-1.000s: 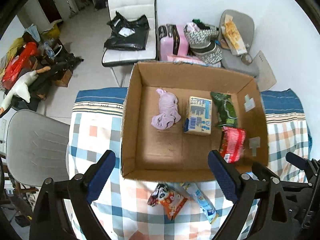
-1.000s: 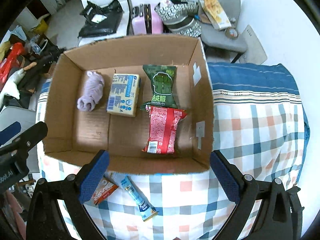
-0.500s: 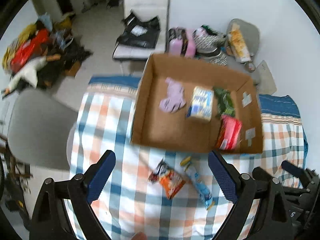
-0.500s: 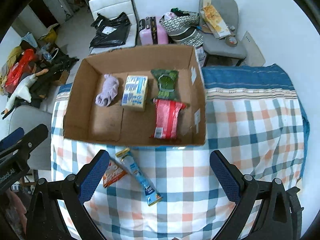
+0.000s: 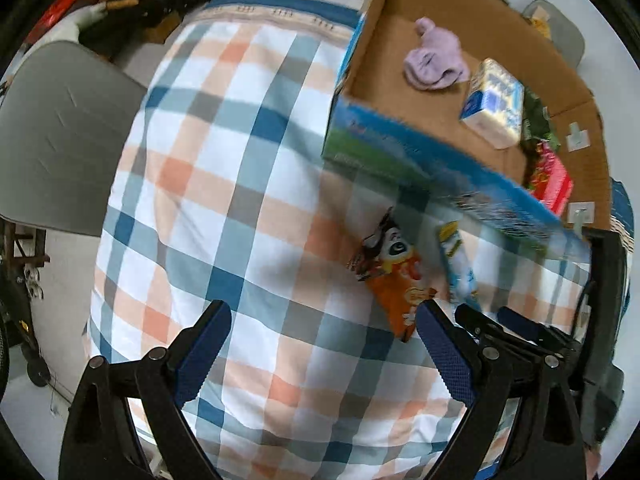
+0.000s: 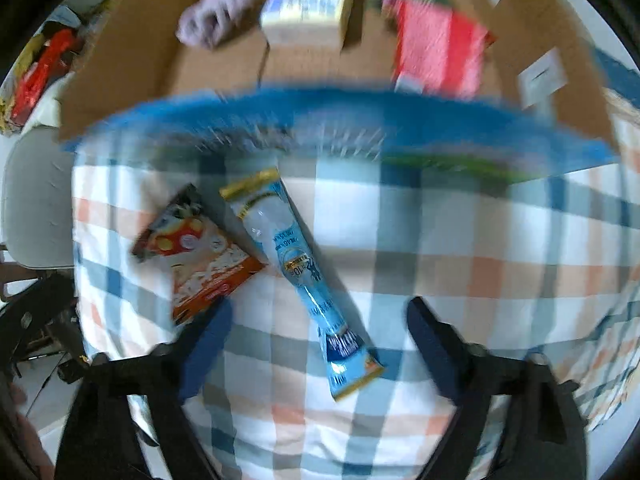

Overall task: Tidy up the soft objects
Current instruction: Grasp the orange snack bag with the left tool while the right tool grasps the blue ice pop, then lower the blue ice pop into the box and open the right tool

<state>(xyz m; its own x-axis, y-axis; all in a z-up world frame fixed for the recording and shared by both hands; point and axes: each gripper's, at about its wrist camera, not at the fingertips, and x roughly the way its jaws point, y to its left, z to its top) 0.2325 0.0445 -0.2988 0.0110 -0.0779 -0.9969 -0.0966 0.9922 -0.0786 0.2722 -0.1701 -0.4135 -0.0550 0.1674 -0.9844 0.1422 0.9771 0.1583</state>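
Right gripper [image 6: 316, 332] low in frame, fingers spread wide, empty, with the blue tube pouch [image 6: 298, 264] lying diagonally between them on the checked cloth [image 6: 460, 264]. Looks light, slick and squashy, so pinch it mid-body across the narrow width. Left gripper [image 5: 320, 344] also wide, empty. Orange snack packet [image 6: 196, 252] center-left, just beside. Beyond, top of frame, the cardboard box [image 6: 132, 68].

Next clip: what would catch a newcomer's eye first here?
Probably the long blue packet lying diagonally on the checked cloth, right ahead of the open right hand-held gripper, with an orange snack bag beside it. Behind them sits the cardboard box, already holding a lilac sock and other packets.
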